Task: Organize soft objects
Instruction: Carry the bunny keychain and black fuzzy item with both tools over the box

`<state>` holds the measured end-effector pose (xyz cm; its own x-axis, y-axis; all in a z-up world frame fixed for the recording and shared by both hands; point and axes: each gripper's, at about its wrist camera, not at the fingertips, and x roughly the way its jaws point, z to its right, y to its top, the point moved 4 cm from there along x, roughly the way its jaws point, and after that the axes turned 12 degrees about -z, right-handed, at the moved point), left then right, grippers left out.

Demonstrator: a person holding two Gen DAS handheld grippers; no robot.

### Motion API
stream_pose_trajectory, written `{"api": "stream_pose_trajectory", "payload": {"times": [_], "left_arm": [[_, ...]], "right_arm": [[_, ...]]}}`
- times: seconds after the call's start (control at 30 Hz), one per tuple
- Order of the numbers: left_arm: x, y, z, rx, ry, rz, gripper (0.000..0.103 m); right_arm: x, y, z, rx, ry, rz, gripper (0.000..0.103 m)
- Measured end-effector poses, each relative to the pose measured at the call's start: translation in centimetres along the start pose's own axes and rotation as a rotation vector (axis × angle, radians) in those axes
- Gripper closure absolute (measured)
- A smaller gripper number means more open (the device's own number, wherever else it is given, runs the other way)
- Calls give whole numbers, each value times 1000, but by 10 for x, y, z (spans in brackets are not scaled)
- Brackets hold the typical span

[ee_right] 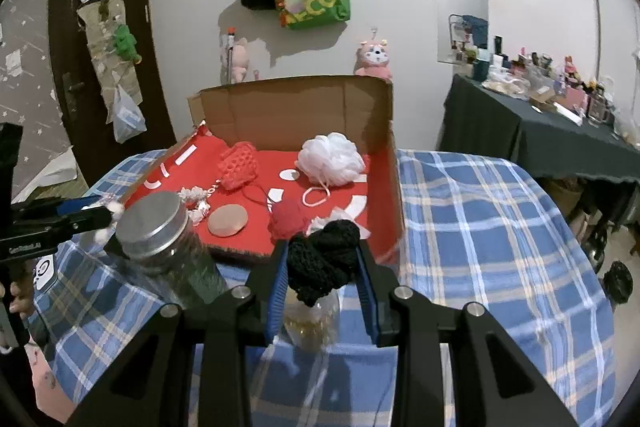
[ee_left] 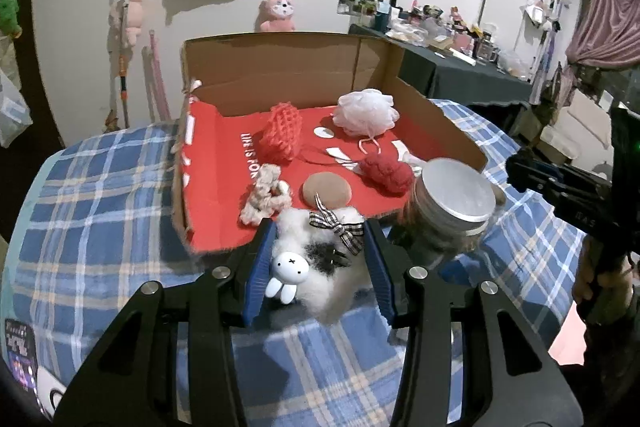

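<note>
Both grippers are black, the left gripper (ee_left: 318, 255) and the right gripper (ee_right: 322, 269). Each has blue ribbed pads (ee_left: 260, 267) and round silver screws (ee_left: 415, 271).

A desk (ee_right: 480, 211) draped in a blue plaid cloth (ee_left: 100, 211) carries it all. On it sits an open cardboard box (ee_left: 280, 67) with a red liner, and just beside its front edge stands a metal-lidded jar (ee_right: 160, 243).
</note>
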<state>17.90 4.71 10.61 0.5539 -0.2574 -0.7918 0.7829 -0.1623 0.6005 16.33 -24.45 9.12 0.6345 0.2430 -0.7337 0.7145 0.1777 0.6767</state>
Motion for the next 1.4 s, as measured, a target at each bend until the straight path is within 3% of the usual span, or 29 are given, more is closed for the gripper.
{"api": "stream_pose_trajectory", "payload": {"times": [0.4,0.73,0.93,1.13,1.4], "left_arm": [[41,62,3,81,-46,-109,61],[99,108,13,146,-83,-264,61],[132,122,20,179,-59,-340,61],[161,127,23,216,13,-390,61],[186,129,19,221,44,-439,61]], "right_arm": [[51,60,-9,-128,43,-141,69],[120,104,-6,-183,10,-345,69],[157,108,0,-174,-9,-463,69],[176,107,-2,-219,-91,-518,69],[187,103,0,-257,-155,-552,69]]}}
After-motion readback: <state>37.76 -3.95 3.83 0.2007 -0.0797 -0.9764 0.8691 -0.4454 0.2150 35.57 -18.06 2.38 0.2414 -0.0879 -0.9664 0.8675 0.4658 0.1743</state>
